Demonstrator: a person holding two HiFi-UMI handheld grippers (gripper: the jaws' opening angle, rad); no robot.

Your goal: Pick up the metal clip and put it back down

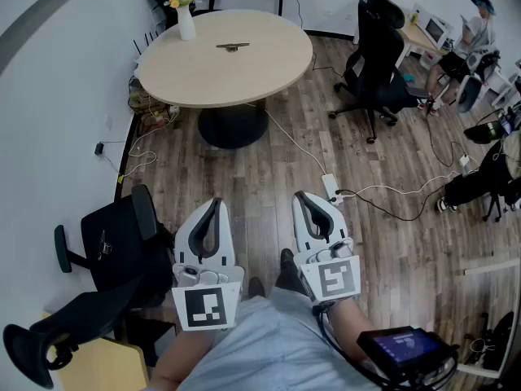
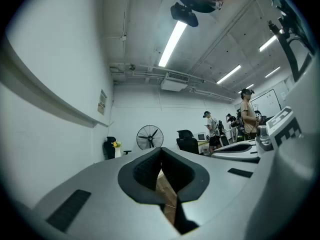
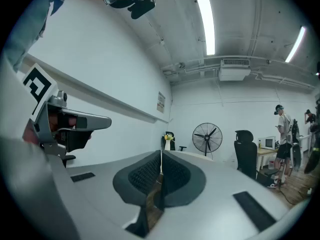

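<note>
The table (image 1: 269,72) is matt pale wood, the left gripper (image 1: 215,205) smooth grey plastic.

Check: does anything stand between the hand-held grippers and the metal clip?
Nothing visible does. The metal clip lies on the round table, the vase off at its edge; only floor separates it from the left hand-held gripper and right hand-held gripper.

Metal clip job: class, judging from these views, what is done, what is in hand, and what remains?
Done: nothing that shows; the metal clip lies on the round table. In hand: nothing; the left hand-held gripper and the right hand-held gripper are both shut and empty, held close to the person, well short of the table. Left: approach, grasp the clip, lift it, set it down again.
</note>
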